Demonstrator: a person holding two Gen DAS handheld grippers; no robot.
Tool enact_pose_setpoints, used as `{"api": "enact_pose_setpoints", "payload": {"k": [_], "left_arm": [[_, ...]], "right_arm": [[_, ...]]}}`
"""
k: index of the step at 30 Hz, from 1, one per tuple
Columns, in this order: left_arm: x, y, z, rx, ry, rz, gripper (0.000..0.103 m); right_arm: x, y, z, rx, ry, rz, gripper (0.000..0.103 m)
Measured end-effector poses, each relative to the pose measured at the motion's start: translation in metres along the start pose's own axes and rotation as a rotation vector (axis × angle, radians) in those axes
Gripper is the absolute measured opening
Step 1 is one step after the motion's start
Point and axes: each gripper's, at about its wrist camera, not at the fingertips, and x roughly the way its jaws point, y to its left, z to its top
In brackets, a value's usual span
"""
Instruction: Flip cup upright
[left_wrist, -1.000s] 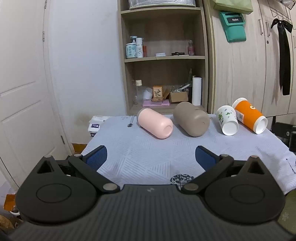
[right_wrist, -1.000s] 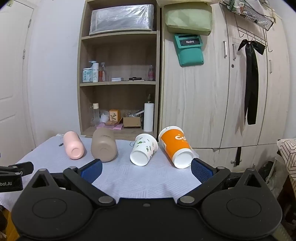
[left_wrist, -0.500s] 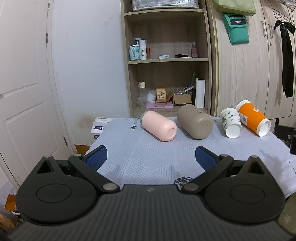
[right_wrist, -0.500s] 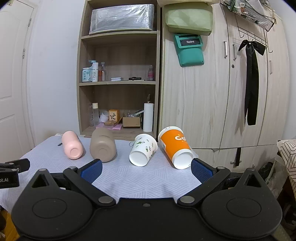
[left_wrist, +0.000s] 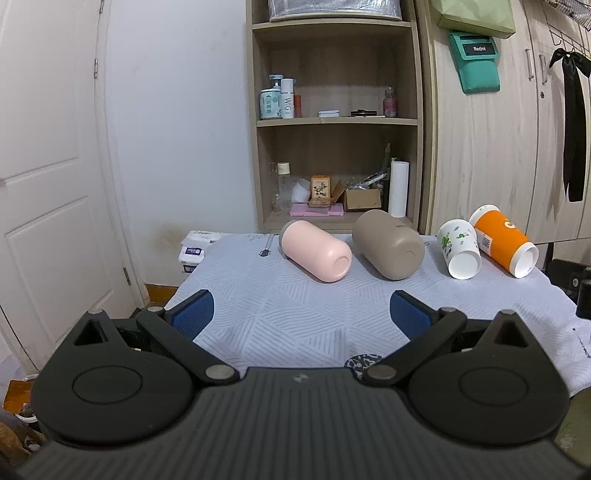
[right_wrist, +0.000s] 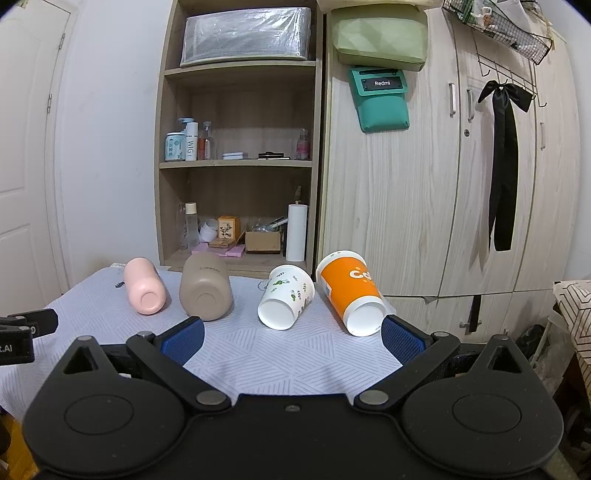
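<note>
Cups (right_wrist: 282, 302) on sides, beyond open right gripper (right_wrist: 291, 338).

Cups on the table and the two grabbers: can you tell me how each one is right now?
pink cup: lying on its side
brown cup: lying on its side
white cup with green leaves: lying on its side
orange cup: lying on its side
left gripper: fingers open, holding nothing
right gripper: fingers open, holding nothing

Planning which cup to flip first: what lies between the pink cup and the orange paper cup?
Right wrist view: between the pink cup and orange paper cup lie the taupe cup and the white leaf-print paper cup.
</note>
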Motion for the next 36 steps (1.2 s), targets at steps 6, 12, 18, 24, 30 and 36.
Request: {"api": "enact_pose_setpoints", "payload": {"k": [6, 12, 18, 24, 30, 36], "left_arm": [[0.0001, -0.0001, -0.0010, 0.000, 0.003, -0.004, 0.103], [-0.0002, -0.0007, -0.0017, 0.001, 0.002, -0.007, 0.103], [-0.0007, -0.0013, -0.0027, 0.002, 0.003, -0.010, 0.103], [-0.0008, -0.0018, -0.0033, 0.003, 0.004, -0.012, 0.103], [-0.0008, -0.0019, -0.0035, 0.003, 0.004, -0.012, 0.103], [-0.0013, -0.0021, -0.0044, 0.003, 0.004, -0.012, 0.103]], "right_arm": [[-0.0005, -0.0001, -0.0002, -0.002, 0.001, -0.003, 0.103], [-0.0004, -0.0004, -0.0008, -0.003, 0.002, -0.003, 0.103], [-0.0009, -0.0001, -0.0014, -0.007, 0.003, -0.003, 0.103], [-0.0004, 0.0005, -0.0021, -0.012, 0.008, -0.003, 0.103], [-0.0005, 0.0007, -0.0022, -0.012, 0.007, -0.003, 0.103], [-0.0003, 0.0008, -0.0020, -0.012, 0.008, -0.003, 0.103]]}}
